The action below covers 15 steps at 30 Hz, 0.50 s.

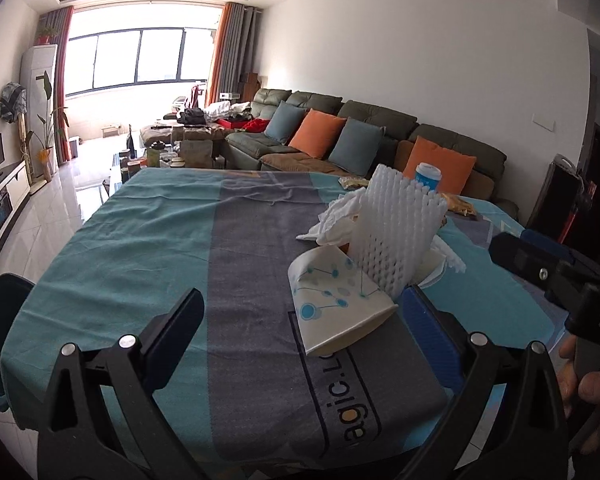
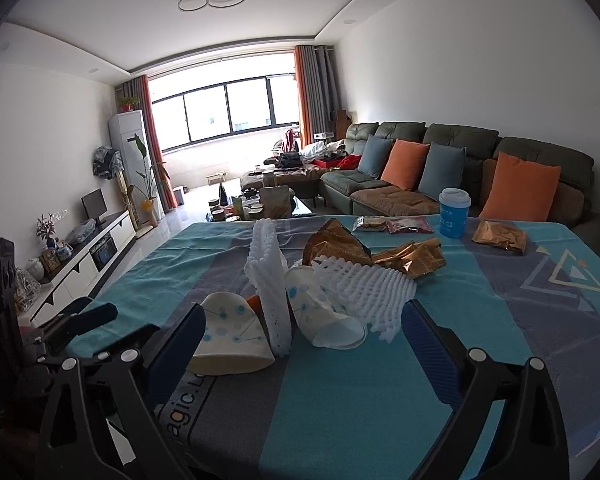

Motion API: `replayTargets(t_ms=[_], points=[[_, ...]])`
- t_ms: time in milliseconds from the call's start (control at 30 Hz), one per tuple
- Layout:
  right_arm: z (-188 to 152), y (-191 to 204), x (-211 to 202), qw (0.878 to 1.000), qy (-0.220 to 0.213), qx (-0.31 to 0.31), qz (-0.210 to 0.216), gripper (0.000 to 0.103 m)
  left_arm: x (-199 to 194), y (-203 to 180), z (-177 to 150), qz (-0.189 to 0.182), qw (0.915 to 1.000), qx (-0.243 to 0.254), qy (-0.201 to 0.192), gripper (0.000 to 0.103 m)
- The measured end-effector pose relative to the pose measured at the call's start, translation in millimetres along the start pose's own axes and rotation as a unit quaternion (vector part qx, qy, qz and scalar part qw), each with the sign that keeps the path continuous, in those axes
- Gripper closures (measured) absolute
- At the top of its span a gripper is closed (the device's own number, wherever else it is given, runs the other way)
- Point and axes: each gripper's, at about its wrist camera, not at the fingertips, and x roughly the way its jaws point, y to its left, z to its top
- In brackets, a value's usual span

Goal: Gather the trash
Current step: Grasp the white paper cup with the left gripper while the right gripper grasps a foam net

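A heap of trash lies on the teal and grey tablecloth [image 1: 140, 240]. A crushed paper cup [image 1: 336, 304] with blue dots rests on its side between the fingers of my left gripper [image 1: 304, 294], which is open; the cup sits nearer the right finger. Behind it stand a white foam net [image 1: 400, 232] and crumpled tissue [image 1: 340, 216]. My right gripper [image 2: 304, 310] is open too, with the same cup [image 2: 232, 340] by its left finger, a second paper cup [image 2: 324, 316] between the fingers, an upright foam net [image 2: 272, 280] and a lying foam net [image 2: 364, 288].
Gold wrappers [image 2: 416, 260], another gold bag [image 2: 500, 236], snack packets [image 2: 396, 224] and a blue lidded cup [image 2: 454, 212] lie farther back on the table. A teal chair [image 1: 0, 320] stands at the table's left edge. A sofa [image 2: 460, 148] with cushions runs behind.
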Motion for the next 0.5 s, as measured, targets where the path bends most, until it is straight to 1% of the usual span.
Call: replayTargets(t_ms=[133,233,333,367,433,500], points=[[8.0,2.3,14.5,1.0,0.005,-0.006,0.01,0.019,24.2,-3.4,-6.2,-0.018,0.9994,0.0,0.03,0.006],[14.4,5.5,22.5,1.0,0.008,-0.007,0.023,0.021,40.6,-8.5,-6.1,-0.022,0.9989,0.004,0.041,0.006],[18.7,6.3,26.8,0.999,0.011,-0.012,0.029,0.022,57.4,-15.4,-1.6,-0.028,0.9986,0.014,0.042,0.006],[19.6,6.5,28.5,0.999,0.013,-0.015,0.029,0.022,61.4,-15.7,0.3,-0.028,0.9984,0.012,0.047,0.006],[20.7,6.8,32.6,0.999,0.019,-0.019,0.03,0.025,67.7,-10.7,2.0,-0.037,0.9977,-0.006,0.056,0.006],[21.9,7.9,36.9,0.999,0.024,-0.021,0.034,0.026,73.6,-2.5,1.4,-0.038,0.9967,-0.025,0.067,0.006]])
